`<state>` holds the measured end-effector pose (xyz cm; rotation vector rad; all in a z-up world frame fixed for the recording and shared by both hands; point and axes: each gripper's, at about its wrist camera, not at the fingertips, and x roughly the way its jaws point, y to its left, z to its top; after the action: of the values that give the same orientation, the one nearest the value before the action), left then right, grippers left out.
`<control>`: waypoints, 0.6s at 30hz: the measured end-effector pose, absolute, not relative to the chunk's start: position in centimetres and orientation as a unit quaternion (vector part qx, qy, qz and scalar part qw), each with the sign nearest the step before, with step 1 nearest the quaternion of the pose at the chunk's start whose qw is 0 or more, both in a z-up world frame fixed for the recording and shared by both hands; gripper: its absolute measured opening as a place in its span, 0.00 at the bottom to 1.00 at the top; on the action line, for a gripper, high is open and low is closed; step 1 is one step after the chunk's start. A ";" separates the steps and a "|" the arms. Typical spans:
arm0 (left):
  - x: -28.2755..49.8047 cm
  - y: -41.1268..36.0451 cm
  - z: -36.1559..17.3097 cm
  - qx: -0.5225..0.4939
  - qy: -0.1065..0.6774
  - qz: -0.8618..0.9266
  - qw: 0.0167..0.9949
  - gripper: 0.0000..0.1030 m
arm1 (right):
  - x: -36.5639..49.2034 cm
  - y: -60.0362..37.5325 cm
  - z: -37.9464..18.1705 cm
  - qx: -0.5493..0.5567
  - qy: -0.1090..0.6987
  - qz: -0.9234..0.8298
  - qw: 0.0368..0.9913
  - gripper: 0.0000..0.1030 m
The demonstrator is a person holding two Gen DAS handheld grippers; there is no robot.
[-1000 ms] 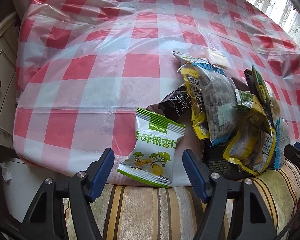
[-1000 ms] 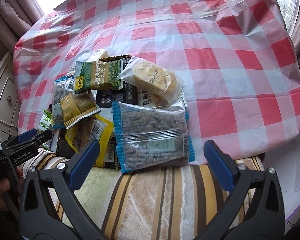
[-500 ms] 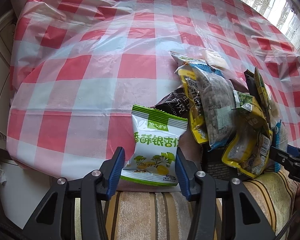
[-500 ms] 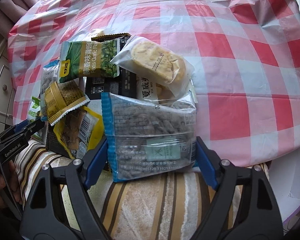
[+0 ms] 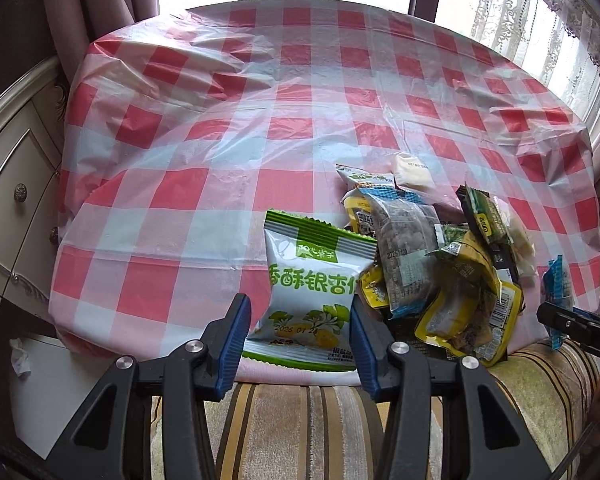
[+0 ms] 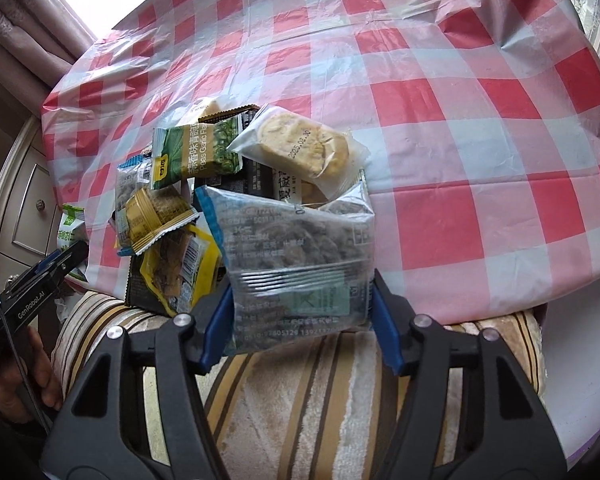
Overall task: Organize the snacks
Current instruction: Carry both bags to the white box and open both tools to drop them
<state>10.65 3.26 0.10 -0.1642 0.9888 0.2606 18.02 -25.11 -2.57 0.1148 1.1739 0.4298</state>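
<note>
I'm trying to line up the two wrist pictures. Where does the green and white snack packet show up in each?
Left wrist view: green and white snack packet sits low at centre, between the left gripper's blue pads.
Right wrist view: only a sliver of it at the far left edge, behind the left gripper's tip.
Shared landmark: the yellow packet with a barcode.

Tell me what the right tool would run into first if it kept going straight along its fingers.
The right tool already has the blue-edged clear packet between its closing fingers, so that comes first. Just beyond it, probably, sits the round cracker pack on the snack pile, though depth is hard to judge.
</note>
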 end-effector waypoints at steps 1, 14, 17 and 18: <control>10.6 3.0 0.4 -0.077 0.470 0.123 0.871 0.47 | 17.9 -25.6 -2.4 0.059 0.544 0.201 0.813 0.63; 13.1 -7.9 3.4 -0.010 0.454 0.016 0.891 0.47 | 16.1 -34.6 -0.4 0.151 0.509 0.160 0.832 0.63; 14.1 -12.0 3.9 0.015 0.452 -0.029 0.892 0.47 | 15.9 -37.7 -0.6 0.168 0.504 0.133 0.837 0.63; 14.4 -13.5 4.0 0.022 0.453 -0.045 0.890 0.47 | 15.7 -38.8 -0.7 0.174 0.502 0.124 0.838 0.63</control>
<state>14.41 -13.46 3.96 0.0460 0.9398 -0.0943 15.72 -38.79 -0.69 0.3689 1.0624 0.2625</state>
